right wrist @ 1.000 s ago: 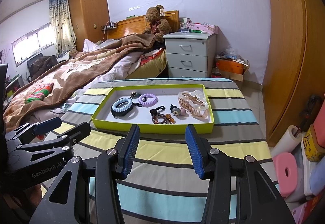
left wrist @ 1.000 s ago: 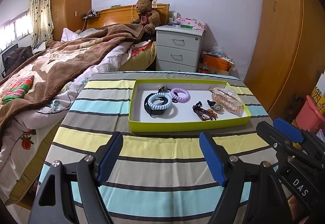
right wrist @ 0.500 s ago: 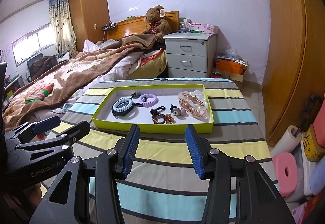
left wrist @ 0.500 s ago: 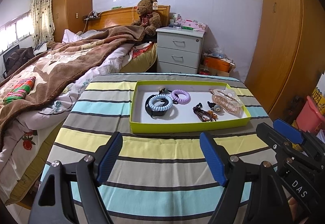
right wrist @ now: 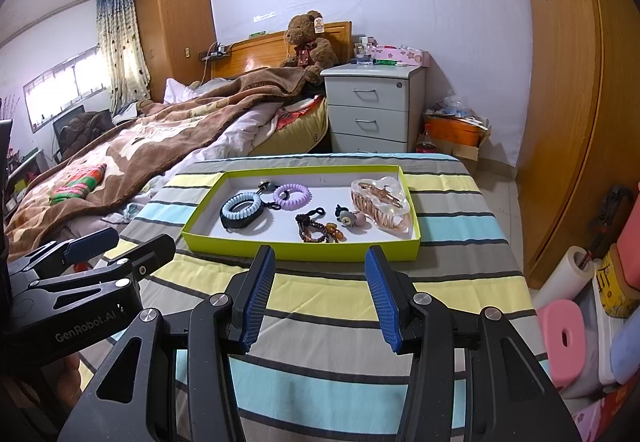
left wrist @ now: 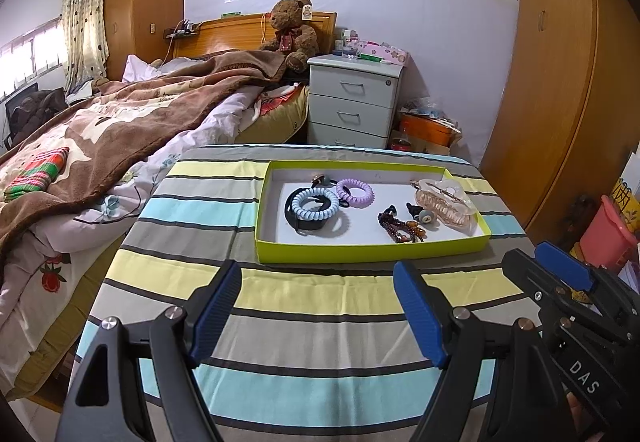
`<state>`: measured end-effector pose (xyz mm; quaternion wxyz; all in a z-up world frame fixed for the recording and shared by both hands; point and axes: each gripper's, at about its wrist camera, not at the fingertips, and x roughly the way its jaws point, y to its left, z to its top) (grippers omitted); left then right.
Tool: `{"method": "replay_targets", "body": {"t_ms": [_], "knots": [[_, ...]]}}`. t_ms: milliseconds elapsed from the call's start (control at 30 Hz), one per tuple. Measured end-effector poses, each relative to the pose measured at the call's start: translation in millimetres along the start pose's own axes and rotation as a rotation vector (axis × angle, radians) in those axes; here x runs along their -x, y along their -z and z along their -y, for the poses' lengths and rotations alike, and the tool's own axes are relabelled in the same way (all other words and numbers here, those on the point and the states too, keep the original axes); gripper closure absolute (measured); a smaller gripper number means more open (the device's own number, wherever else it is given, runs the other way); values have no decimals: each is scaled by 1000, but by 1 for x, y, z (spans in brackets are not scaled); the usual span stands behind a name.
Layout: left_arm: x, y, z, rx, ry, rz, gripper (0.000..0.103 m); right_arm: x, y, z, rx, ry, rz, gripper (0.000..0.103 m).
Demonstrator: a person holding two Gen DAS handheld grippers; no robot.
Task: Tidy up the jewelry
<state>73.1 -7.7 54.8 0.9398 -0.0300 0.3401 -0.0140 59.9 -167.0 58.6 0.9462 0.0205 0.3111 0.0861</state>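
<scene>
Almost nothing on the striped-cloth worktop has shifted over the last second: compared with the earlier frames the left wrist view has only crept a little, the shallow lime-green cardboard tray sitting slightly lower and the bed showing a touch more, while the right wrist view is practically the same. Inside the tray, from its left end to its right: a pale-blue coiled hair tie lying over a black band, a lilac coiled hair tie just behind it, a dark brown beaded bracelet near the front wall, a small round-headed charm, and a translucent peach claw hair clip at the right end. The left claw and the right claw both hang wide apart and empty over the near edge. So the jewelry already lies gathered in the tray; whether sorting is ahead or finished cannot be told.
</scene>
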Motion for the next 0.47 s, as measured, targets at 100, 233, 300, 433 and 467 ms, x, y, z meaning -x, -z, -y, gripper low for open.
{"method": "replay_targets", "body": {"t_ms": [100, 233, 300, 433, 467], "knots": [[0, 0, 0, 2, 0, 1, 23, 1, 1, 0, 0, 0, 1, 55], [0, 0, 0, 1, 2, 1, 23, 2, 2, 0, 0, -1, 1, 55], [-1, 0, 0, 1, -1, 0, 23, 1, 1, 0, -1, 1, 1, 55], [-2, 0, -1, 4, 4, -4, 23, 2, 2, 0, -2, 1, 0, 55], [-2, 0, -2, 6, 3, -4, 23, 3, 2, 0, -2, 0, 0, 55]]}}
